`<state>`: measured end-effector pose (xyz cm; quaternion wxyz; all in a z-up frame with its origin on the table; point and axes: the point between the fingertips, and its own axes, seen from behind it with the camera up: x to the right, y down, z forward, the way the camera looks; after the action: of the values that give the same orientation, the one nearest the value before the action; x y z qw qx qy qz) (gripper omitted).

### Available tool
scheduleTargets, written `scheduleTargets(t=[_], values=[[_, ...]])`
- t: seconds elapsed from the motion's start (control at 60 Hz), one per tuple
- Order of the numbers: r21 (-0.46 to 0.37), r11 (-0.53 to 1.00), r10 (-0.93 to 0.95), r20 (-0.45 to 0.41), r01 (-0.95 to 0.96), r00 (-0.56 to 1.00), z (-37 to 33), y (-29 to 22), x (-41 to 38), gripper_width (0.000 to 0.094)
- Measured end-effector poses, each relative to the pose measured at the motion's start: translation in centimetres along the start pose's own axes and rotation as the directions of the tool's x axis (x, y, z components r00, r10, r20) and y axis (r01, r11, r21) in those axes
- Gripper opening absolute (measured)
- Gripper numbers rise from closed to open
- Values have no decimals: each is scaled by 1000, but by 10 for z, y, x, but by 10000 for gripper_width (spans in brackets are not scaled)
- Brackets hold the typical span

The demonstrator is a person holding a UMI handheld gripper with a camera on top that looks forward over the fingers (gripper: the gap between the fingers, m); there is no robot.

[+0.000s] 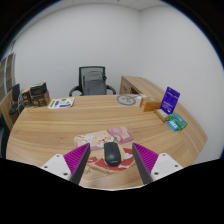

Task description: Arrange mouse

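Claw (113, 162) fingers are spread wide, magenta pads (78, 157) angled inward, and I see the mouse (112, 153) between them with a gap on each side. It is a smooth black oval lying on a pinkish printed mat (100, 140), whose pattern I cannot read. Beneath runs a curved tabletop (60, 125) of pale wood grain. Beyond, to the right, lie a teal box (178, 123) and an upright purple sign (169, 99), its writing too small to read. Farthest stands a mesh-backed black chair (92, 80).
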<state>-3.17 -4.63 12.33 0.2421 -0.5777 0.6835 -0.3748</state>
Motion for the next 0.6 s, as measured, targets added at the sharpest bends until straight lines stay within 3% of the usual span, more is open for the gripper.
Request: scheduleTargets(t=[0.167,0.317,0.6], values=[[38,999,-23,24,23,999,-131,-19,-13,866],[46,999,3,16,-4,1000,-223,-8,-21,867],[-2,999,34,8,-34,999,-295,46,-51,864]])
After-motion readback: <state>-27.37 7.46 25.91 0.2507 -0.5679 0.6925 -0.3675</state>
